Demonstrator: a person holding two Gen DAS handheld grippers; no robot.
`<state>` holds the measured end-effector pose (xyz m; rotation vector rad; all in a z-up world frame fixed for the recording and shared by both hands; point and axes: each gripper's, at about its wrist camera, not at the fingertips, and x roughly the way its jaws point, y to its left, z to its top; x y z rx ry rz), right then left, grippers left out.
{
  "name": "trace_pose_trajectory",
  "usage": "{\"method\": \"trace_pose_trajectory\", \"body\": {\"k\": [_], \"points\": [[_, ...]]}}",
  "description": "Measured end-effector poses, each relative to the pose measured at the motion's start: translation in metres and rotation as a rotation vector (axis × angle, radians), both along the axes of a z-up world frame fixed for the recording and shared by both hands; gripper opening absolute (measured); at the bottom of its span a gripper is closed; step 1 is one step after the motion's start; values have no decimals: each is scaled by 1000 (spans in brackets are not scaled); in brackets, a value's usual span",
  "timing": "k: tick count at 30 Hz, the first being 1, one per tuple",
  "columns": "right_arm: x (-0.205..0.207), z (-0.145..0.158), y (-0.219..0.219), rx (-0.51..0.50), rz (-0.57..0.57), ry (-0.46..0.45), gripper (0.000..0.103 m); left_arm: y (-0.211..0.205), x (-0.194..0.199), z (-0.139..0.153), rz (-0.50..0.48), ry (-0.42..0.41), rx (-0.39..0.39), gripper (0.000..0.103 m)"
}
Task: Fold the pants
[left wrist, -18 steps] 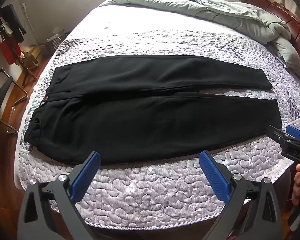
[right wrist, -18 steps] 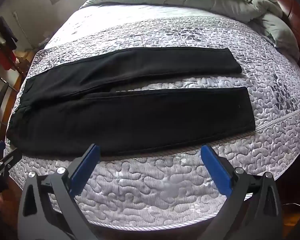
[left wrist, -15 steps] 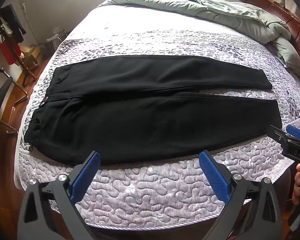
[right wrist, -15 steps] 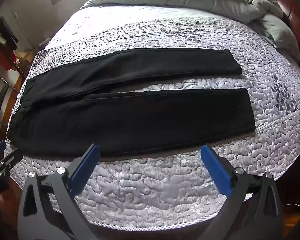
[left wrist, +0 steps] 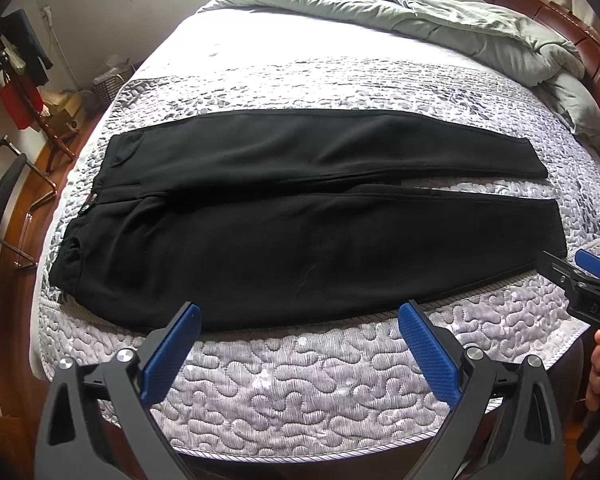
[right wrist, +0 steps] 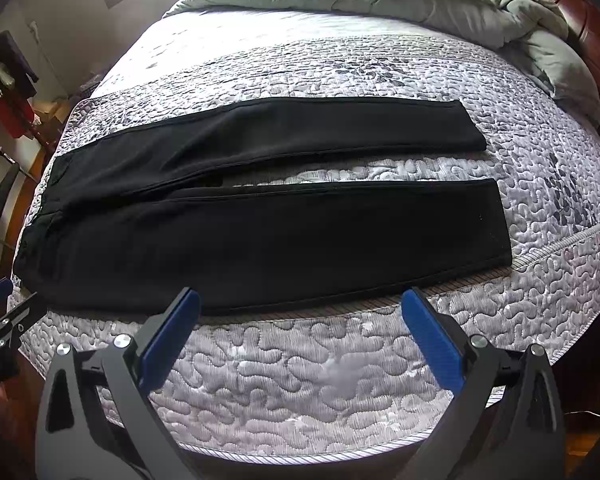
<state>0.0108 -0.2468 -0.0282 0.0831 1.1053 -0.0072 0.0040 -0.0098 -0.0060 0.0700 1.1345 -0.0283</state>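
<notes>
The left gripper (left wrist: pixel 300 322) is held low with its two fingers spread wide apart, the blue pads (left wrist: pixel 171 354) facing each other, and nothing is between them. The right gripper (right wrist: pixel 300 312) has the same pose: fingers wide apart, blue pads (right wrist: pixel 432 338) empty. Both point forward, side by side. In the left wrist view the right gripper appears at the right edge, with some fingers of the right hand (left wrist: pixel 598 372) around its handle. In the right wrist view the left gripper shows at the left edge
</notes>
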Motion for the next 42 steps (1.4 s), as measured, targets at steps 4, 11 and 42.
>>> {"method": "trace_pose_trajectory", "body": {"k": [4,11,42], "points": [[0,0,-1,9,6,-6,100,8,-1,2,-4,-7,-7,99],[-1,-3,0,23,9,-12,100,9,-2,2,-6,-19,-2,99],[5,-12,0,89,41,-32,100,5,10,-7,-10,4,29,99]]}}
